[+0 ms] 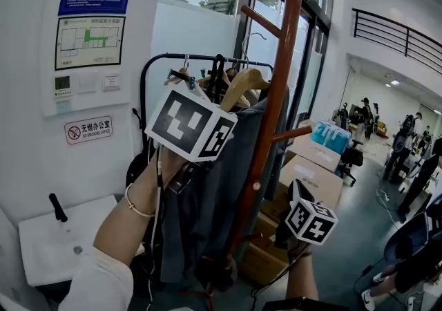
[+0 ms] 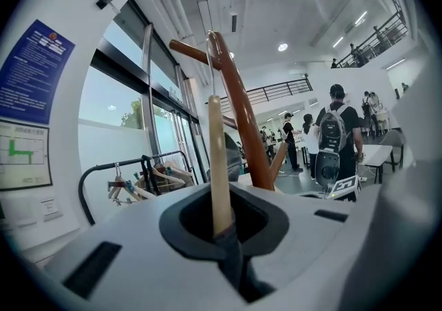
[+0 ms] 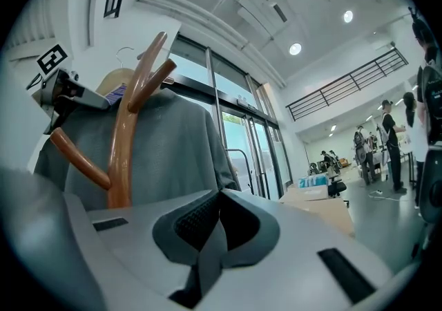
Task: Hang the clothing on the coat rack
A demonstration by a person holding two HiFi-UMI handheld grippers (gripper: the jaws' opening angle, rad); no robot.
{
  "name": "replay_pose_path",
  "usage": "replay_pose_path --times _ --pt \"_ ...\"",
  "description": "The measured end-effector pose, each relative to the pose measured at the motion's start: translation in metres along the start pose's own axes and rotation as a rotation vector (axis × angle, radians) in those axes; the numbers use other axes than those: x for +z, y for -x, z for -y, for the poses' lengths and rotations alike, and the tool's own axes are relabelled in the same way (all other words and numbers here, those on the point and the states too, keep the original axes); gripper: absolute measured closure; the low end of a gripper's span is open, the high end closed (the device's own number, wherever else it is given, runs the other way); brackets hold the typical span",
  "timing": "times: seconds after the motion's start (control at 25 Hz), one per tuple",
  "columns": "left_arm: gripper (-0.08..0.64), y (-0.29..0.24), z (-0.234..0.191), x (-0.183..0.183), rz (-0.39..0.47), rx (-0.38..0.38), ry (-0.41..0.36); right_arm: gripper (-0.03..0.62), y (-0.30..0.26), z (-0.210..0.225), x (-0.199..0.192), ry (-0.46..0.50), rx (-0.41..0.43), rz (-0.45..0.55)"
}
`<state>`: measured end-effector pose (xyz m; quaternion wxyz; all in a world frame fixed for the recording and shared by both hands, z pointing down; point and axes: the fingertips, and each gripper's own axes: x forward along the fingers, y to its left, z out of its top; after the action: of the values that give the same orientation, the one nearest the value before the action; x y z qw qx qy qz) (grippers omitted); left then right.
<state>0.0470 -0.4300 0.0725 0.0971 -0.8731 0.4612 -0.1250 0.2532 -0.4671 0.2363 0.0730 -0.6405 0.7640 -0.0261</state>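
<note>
Coat rack: brown wooden pole with angled pegs, upright at mid-scene; everything below is placed against it.
Garment rail: black tube frame behind the coat rack, on its left, carrying several hangers.
Grey garment: draped on a hanger and hanging down along the left side of the coat rack's pole, close against it.
Cardboard boxes: stacked on the floor to the right of the coat rack's lower half.
Wooden hanger: pale wood, inside the garment's shoulders, up beside the coat rack's upper pegs. Its wire hook reaches the topmost peg, but whether it rests there cannot be told.
Left gripper: raised left of the coat rack, jaws clamped on the hanger's wooden arm with grey cloth pinched in.
Right gripper: low, just right of the coat rack's pole under a side peg, jaws closed together with nothing between them.
</note>
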Motion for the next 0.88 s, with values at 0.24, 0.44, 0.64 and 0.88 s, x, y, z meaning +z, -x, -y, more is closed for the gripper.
replay_pose_path --times 0.24,0.44,0.64,0.88 --pt "0.541 0.002 -0.007 0.022 0.019 -0.006 0.026 0.569 0.006 0.005 -0.002 -0.017 -0.002 -0.001" --pt "0.541 -0.003 -0.011 0.032 0.009 0.009 0.025 0.569 0.009 0.010 -0.008 -0.029 -0.006 -0.011" --pt "0.541 -0.004 -0.014 0.036 -0.006 0.013 0.027 0.569 0.011 0.013 -0.009 -0.036 -0.004 -0.014" --pt "0.540 -0.005 -0.015 0.050 -0.045 0.013 0.025 0.569 0.010 0.013 -0.016 -0.059 0.010 -0.026"
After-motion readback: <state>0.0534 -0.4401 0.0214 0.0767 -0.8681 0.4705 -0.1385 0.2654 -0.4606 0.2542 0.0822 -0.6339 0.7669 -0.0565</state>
